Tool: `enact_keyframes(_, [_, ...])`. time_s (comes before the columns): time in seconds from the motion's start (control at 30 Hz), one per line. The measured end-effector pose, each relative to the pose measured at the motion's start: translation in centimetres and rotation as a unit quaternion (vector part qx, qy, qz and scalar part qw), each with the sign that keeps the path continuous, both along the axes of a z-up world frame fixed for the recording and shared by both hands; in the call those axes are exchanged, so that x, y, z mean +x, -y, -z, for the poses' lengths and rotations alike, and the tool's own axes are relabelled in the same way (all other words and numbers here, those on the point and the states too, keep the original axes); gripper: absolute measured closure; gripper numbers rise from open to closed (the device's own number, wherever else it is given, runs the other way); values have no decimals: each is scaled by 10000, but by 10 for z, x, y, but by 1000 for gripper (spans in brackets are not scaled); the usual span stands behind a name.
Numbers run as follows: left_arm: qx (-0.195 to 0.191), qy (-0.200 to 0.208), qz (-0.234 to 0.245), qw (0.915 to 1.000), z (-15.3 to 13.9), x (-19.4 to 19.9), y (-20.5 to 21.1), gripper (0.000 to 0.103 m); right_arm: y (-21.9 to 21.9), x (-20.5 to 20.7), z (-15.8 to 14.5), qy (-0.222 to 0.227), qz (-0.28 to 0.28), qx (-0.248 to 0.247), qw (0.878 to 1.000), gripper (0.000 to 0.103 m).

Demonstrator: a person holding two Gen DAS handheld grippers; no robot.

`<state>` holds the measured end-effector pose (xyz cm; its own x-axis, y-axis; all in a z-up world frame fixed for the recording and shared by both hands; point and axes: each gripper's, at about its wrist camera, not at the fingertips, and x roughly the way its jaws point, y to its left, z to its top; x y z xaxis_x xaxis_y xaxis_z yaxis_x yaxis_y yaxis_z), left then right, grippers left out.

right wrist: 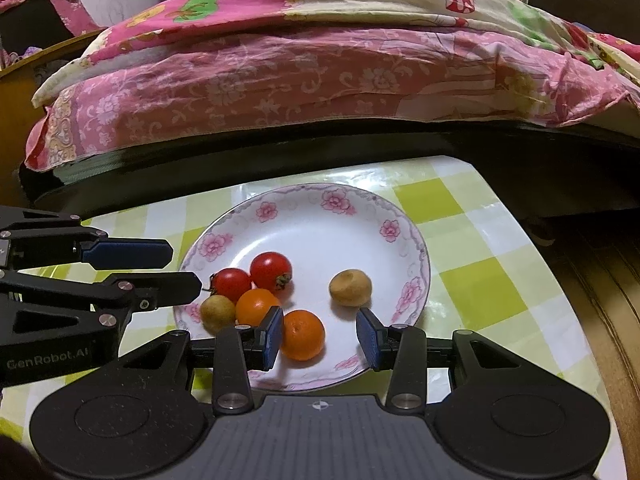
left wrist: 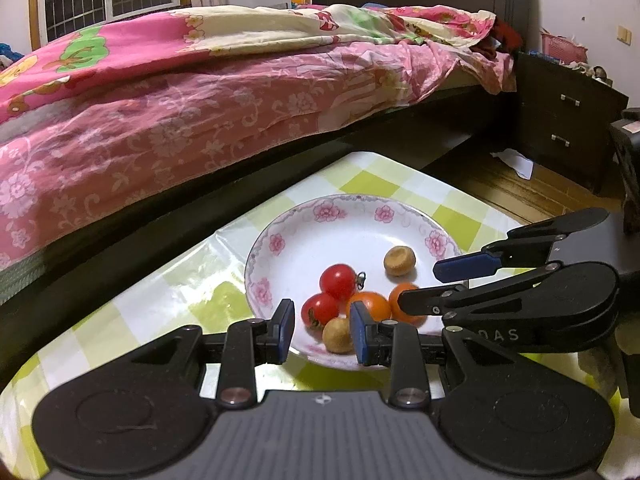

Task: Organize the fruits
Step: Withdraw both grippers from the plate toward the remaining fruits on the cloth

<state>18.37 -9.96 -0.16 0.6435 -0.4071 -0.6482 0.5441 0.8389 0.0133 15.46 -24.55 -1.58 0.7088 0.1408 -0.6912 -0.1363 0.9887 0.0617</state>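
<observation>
Right now all six fruits sit in the flowered plate on the checked cloth, so you are near the end or only tidying.

Your right gripper hangs over the plate's near rim with its pads parted and nothing pinched. The near orange lies just inside its left pad, touching or nearly so, while the gap to the right pad is bare plate. So the fruit sits off-centre toward the left of this claw; I judge you would need to shift left before closing.

Your left gripper also hovers at the near rim, its pads apart and gripping nothing; the small brown fruit shows between them, lower down in the plate.

The lone brown fruit lies apart from the cluster, ahead of the right claw, so the right hand is nearer it.
</observation>
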Motion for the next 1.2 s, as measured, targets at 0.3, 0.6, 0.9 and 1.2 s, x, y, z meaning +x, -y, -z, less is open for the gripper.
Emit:
enact_keyframes(0.3, [59,-78,23,9999,-5,-24,-29,65,-14,-21,-8,80,-335,25,9994,66])
enact_keyframes(0.6, [261,-305,376,9985,3,-56,-51,65,-41,-47,-10,46,-954,2,9954,66])
enact_keyframes(0.9, [517,-570,508,9957,23,-61,-48,65,-46,-47,-1,-147,-1018,24,9947,63])
enact_keyframes(1.2, [623,-571,394,9956,33,-56,-46,59,-55,-41,3,-240,-1137,115,9932,55])
